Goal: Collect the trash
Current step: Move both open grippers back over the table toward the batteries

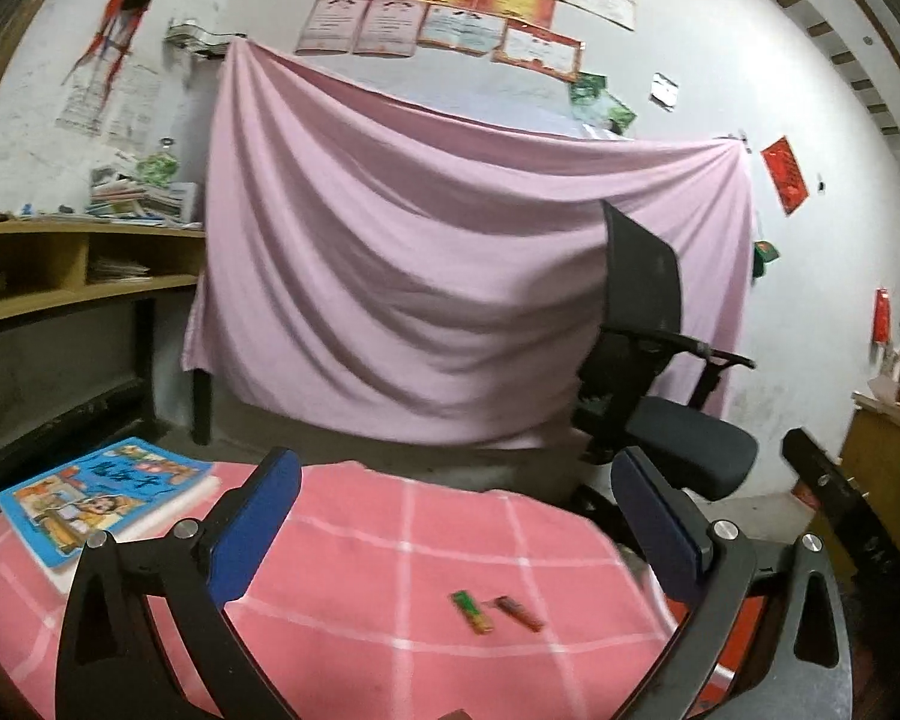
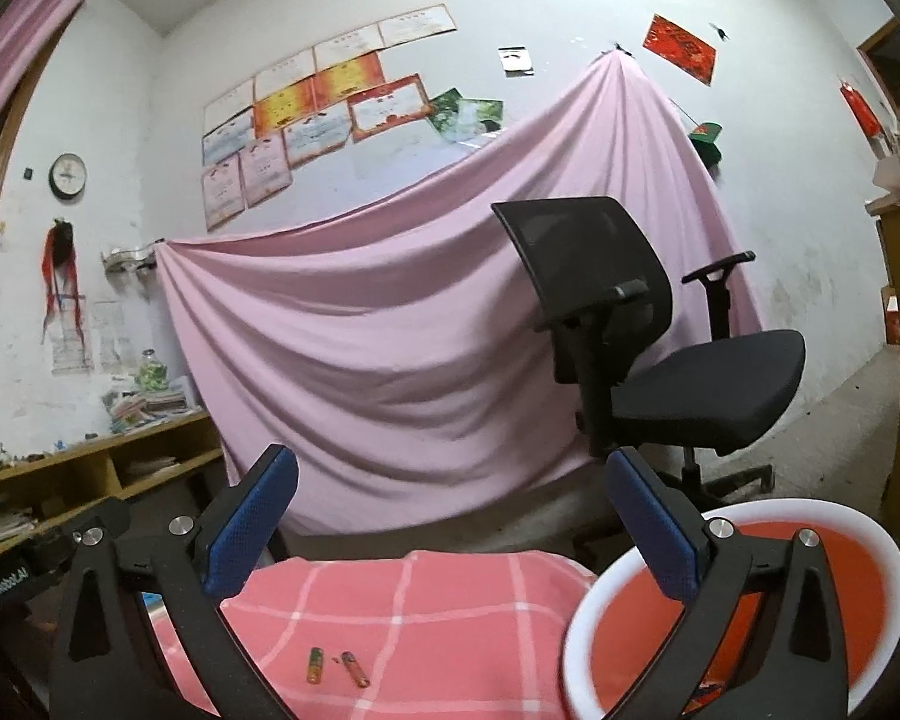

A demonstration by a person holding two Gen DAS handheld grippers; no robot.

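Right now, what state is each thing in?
Left gripper: open, empty.
Right gripper: open, empty.
Green wrapper: lying on cloth.
Red wrapper: lying beside it, apart.
Book: closed, flat.
Bin: open.

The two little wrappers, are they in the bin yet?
Not yet. The green wrapper and red wrapper lie on the pink cloth, beside the bin.
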